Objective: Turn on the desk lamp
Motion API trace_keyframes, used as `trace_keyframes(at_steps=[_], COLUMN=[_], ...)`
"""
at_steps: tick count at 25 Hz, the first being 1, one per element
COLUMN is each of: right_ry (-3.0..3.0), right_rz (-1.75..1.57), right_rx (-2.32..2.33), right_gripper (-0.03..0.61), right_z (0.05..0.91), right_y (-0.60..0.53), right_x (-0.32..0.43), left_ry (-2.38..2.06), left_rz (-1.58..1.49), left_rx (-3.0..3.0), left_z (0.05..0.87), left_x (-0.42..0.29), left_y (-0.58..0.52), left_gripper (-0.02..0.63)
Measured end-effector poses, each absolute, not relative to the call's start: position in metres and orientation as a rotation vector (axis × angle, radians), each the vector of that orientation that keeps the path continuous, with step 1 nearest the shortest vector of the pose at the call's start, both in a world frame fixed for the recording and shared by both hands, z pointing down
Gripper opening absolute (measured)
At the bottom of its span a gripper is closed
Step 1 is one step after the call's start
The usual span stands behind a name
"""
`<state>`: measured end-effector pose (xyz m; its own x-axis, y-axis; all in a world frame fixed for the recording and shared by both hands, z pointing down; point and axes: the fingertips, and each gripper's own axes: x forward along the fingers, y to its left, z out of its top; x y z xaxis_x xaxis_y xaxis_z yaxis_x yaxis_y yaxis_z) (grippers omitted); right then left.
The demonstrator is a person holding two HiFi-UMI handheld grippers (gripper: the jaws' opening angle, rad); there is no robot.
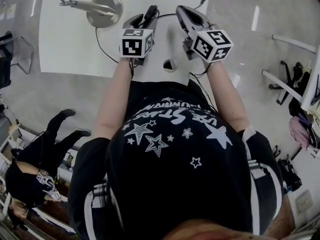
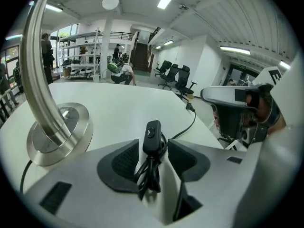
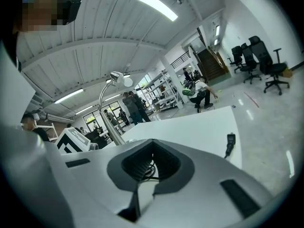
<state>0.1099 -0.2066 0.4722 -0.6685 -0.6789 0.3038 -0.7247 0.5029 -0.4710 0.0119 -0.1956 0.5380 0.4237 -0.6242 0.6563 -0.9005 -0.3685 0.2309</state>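
Between left gripper jaws — cord switch; desk lamp top cropped.

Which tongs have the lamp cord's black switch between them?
The left tongs: the switch stands upright between their wide-apart pads. The right tongs are pinched together, no switch there.

Desk lamp: chrome round base, curved arm, on white table; black cord switch upright beside base.

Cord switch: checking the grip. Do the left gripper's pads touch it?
Apart. The left gripper view shows the left gripper open, the cord switch between its pads with gaps either side.
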Motion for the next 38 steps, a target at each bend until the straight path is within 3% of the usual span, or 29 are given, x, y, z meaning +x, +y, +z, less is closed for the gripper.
trace_keyframes(at_steps=[6,11,20,31,38], right_ry=[-2.665,-2.667,-2.631,-2.461,-2.4], right_rz=[0.835,0.834,0.799,0.447,0.424], right_rx=[1.166,1.151,0.927,0.551,0.457], right_gripper=[0.005,0.005,0.005,0.005,0.005], right_z=[0.469,0.47,0.482,0.516,0.526], right_y=[-0.207,-0.207,-0.202,-0.205,-0.206], right_x=[0.099,0.092,0.06,0.012,0.009], left_ry=[-1.315,-1.33,-1.356,-1.38,-1.384], left_rz=[0.644,0.656,0.736,0.755,0.758], left_rx=[2.123,2.121,2.164,2.198,2.21], left_z=[0.533,0.534,0.535,0.534,0.533], left_x=[0.015,0.014,0.015,0.017,0.016], left_y=[-0.193,-0.193,-0.192,-0.191,-0.191], left_gripper=[0.2,0.133,0.129,0.127,0.128])
